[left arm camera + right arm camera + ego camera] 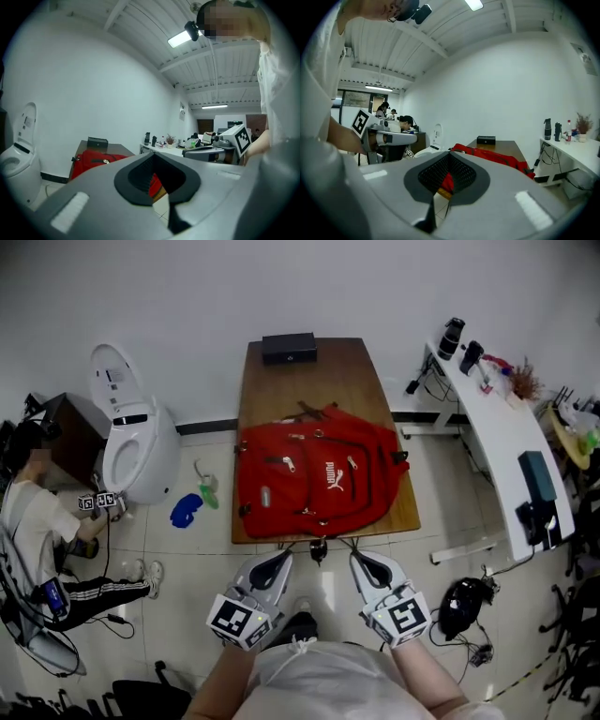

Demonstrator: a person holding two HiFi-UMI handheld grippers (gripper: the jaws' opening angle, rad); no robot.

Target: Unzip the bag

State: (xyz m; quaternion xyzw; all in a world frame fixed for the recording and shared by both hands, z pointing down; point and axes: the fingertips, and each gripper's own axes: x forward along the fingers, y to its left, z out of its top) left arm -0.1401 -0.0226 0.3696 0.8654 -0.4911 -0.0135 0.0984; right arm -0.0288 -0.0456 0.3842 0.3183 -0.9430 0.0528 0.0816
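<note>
A red backpack [319, 474] lies flat on the brown table [323, 362], its front face up, with several silver zip pulls showing and its zips shut. My left gripper [280, 561] and right gripper [361, 560] hang side by side just short of the table's near edge, off the bag. Both are shut with nothing between the jaws. Past the shut tips of the left gripper [153, 155] the backpack [93, 160] shows at the left. Beyond the right gripper [449, 156] the same bag [494, 157] lies ahead on the table.
A black box [289, 348] sits at the table's far end. A white toilet [131, 442] and a seated person [37, 521] are on the left, with a blue object [186, 510] on the floor. A cluttered white desk [497, 437] runs along the right.
</note>
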